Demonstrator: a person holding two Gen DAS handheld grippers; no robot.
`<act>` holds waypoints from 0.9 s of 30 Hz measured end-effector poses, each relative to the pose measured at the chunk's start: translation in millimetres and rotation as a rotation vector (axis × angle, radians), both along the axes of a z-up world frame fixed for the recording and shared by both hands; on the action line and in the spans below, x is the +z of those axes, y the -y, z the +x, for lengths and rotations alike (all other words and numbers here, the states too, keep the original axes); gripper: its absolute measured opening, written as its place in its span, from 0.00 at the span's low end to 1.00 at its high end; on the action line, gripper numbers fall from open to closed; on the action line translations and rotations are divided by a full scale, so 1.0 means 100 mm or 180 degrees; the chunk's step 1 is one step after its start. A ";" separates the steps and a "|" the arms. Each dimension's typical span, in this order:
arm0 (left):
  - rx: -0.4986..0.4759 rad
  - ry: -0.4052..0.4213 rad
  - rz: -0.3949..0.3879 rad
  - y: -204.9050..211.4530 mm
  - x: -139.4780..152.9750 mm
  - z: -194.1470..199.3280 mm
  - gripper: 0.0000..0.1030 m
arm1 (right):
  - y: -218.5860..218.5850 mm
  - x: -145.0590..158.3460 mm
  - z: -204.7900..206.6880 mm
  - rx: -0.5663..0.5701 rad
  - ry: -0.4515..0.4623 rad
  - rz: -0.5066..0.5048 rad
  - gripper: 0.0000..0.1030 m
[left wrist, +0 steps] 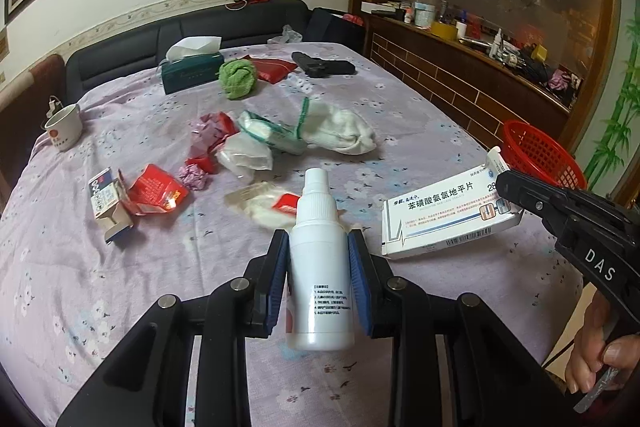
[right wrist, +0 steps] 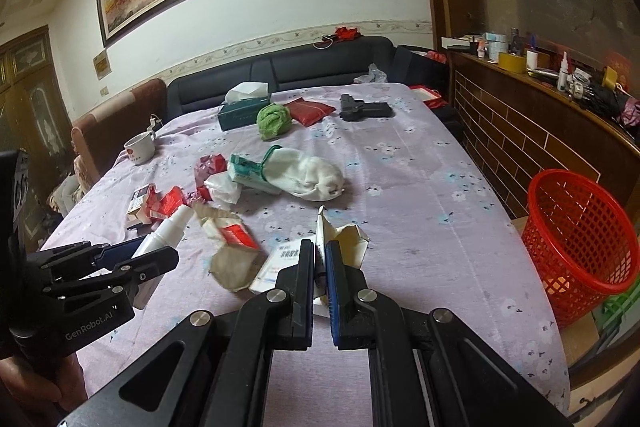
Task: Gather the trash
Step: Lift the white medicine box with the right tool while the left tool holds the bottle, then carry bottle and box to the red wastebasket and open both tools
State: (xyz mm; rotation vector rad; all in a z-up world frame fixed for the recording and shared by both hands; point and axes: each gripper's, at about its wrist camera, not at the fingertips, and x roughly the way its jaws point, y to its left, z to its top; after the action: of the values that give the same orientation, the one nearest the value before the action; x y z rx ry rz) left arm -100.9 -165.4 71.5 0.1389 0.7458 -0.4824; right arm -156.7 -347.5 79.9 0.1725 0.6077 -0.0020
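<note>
My left gripper [left wrist: 318, 234] is shut on a white spray bottle [left wrist: 320, 267], held upright between the blue pads above the flowered tablecloth [left wrist: 420, 131]. In the right wrist view the left gripper [right wrist: 156, 251] is at the left with the bottle [right wrist: 166, 231]. My right gripper [right wrist: 319, 246] is shut on the end flap of a white medicine box [right wrist: 278, 263]. From the left wrist view the right gripper [left wrist: 502, 183] pinches the box [left wrist: 444, 219] at its far right end. A red mesh basket [right wrist: 576, 235] stands off the table's right edge.
Loose trash lies mid-table: red wrappers [left wrist: 160, 193], a small carton [left wrist: 108, 203], crumpled plastic [left wrist: 244, 157] and a white cloth [left wrist: 344, 131]. Farther back are a green cloth [left wrist: 238, 77], a tissue box [left wrist: 192, 71], a cup [left wrist: 64, 127] and a black object [left wrist: 322, 66].
</note>
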 end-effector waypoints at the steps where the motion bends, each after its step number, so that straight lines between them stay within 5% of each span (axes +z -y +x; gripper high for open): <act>1: -0.0006 -0.0005 0.0004 0.01 -0.01 0.00 0.28 | 0.02 -0.01 -0.01 -0.0007 -0.0004 0.0014 0.06; 18: -0.0045 -0.0109 -0.0080 0.00 0.02 0.03 0.28 | 0.26 0.04 -0.08 -0.0091 0.0069 0.0177 0.06; 27: -0.0724 -0.0064 -0.0202 0.77 0.40 -0.06 0.28 | 0.93 0.46 -0.42 -0.0679 0.0471 0.0154 0.06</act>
State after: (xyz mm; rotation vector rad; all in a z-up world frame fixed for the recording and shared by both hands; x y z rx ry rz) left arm -107.2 -242.1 111.7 0.1606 0.7370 -0.7242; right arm -198.5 -440.6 125.8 0.2812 0.4397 -0.1795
